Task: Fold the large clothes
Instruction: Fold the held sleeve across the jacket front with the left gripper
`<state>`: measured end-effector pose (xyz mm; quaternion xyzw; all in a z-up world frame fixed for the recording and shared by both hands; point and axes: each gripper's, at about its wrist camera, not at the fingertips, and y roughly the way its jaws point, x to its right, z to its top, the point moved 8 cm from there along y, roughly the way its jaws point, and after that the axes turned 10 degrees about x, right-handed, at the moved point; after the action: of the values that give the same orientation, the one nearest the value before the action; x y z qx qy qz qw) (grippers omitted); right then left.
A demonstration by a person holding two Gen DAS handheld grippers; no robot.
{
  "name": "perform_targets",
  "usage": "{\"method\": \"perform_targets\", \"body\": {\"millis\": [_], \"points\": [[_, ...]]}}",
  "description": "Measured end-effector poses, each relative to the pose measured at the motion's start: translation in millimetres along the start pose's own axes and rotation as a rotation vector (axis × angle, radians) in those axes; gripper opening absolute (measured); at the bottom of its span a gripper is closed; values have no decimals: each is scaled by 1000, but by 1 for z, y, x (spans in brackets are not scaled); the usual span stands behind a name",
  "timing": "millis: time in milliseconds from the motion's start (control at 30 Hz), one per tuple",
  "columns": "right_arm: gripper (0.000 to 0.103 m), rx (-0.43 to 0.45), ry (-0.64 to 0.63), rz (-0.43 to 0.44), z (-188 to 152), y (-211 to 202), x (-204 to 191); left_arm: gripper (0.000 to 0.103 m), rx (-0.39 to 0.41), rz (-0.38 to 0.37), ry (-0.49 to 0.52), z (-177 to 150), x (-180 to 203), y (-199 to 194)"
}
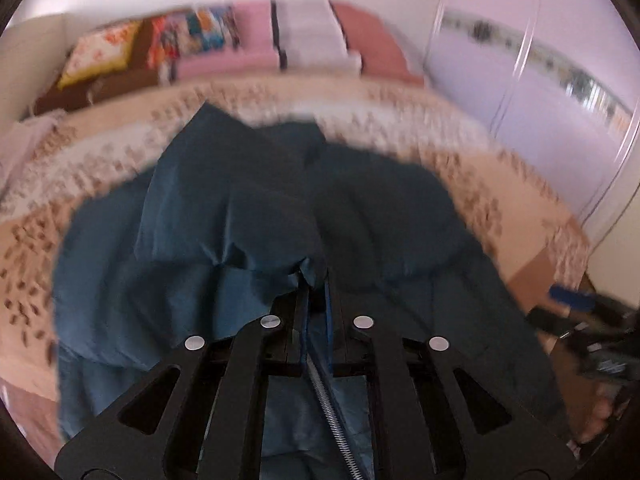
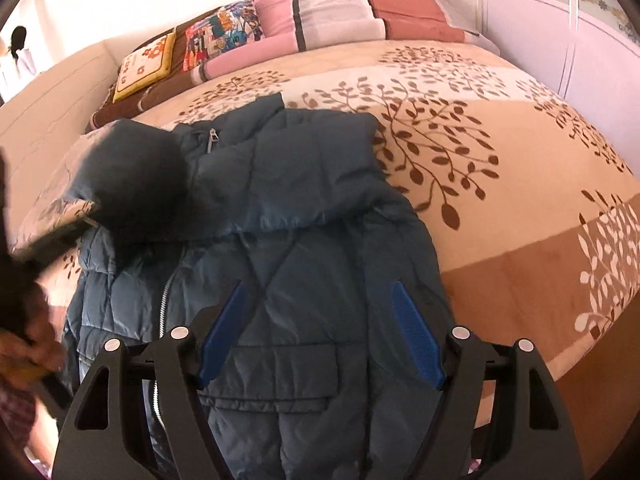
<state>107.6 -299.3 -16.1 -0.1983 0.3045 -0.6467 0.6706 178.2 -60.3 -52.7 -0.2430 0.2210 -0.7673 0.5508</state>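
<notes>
A dark teal padded jacket [image 2: 312, 184] lies front up on the bed, with its zip [image 2: 164, 304] at the left and a flap pocket near me. My right gripper [image 2: 318, 286] hovers open over the jacket's lower front, nothing between its blue pads [image 2: 416, 332]. In the blurred left wrist view the jacket [image 1: 224, 216] is bunched and partly lifted. My left gripper [image 1: 316, 280] is shut on a fold of it, the fingers nearly together. In the right wrist view a blurred, raised part of the jacket [image 2: 132, 184] sits at the left, beside a person's hand [image 2: 32, 344].
The bed carries a beige bedspread [image 2: 500, 208] with brown leaf prints. Pillows and folded blankets [image 2: 320, 8] line its far end. A white wardrobe [image 2: 580, 20] stands at the right and a cream panel [image 2: 48, 100] at the left. The bed's near edge [image 2: 560, 372] drops off at right.
</notes>
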Motion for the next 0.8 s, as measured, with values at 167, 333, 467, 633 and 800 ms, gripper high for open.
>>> {"method": "perform_targets", "body": {"millis": [167,333,467,633,800], "points": [[73,-24,2,29,-8,5,-6,56,-74,-30,47,-28,12,-8],[74,-59,6,111,-13,14,-26,60,-22,-62,85,-32,9,-53],[74,-112,40,189,-17,25,-47,60,24,46,0,-32,-39,-73],[74,-166,67,195,-19,47,-60,60,38,238,-180,-31,-122,-70],[73,-229,140,161,-24,77,-54,60,12,325,-283,-38,-168,-51]]}}
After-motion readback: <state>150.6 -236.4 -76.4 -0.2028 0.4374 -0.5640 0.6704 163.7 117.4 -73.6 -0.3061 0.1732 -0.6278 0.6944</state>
